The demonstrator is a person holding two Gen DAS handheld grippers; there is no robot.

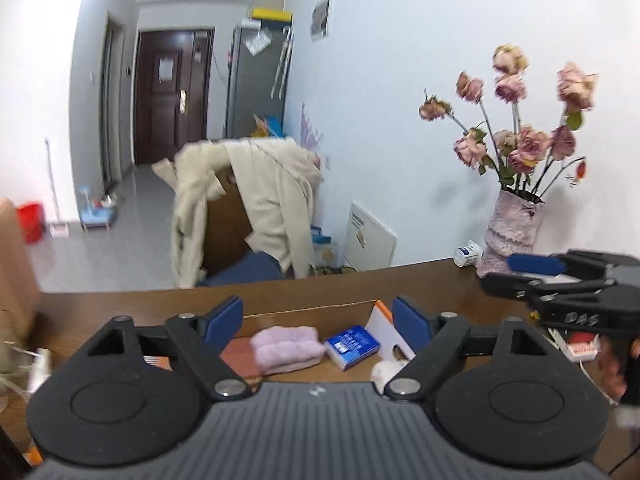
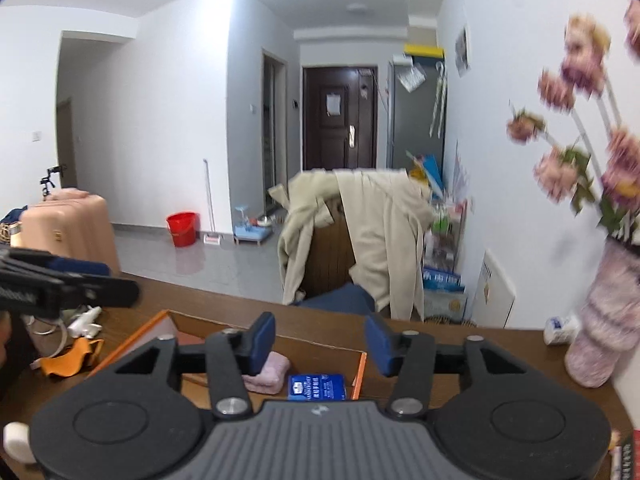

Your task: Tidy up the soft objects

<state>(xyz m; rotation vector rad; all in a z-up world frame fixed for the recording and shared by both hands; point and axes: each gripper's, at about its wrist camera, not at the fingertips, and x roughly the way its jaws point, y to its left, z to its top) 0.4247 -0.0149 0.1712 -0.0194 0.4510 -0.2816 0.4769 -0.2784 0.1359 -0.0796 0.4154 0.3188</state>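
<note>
Plainly the biggest worry sits at the far right edge of the tabletop, where the tall vase of dried roses stands close by the wall with its heavy blooms spreading wide: a careless sweep of the right gripper, which hangs nearest to it, could catch a stem and tip the whole thing over. Next comes the open cardboard box in the middle of the tabletop; its thin orange-edged wall could buckle or slide if a finger comes down on the rim instead of inside. Within it the folded pink towel lies on the box floor toward the left side, just beside a small blue packet, and a pinch taken off-centre would likely drag out one layer and undo the fold, or nudge the packet. Both tools hang above the box with nothing between their blue pads: the left gripper stands spread wide, the right one released too but narrower. Smallest of all, the white bottle lying at the foot of the vase could roll off the far edge if bumped.
</note>
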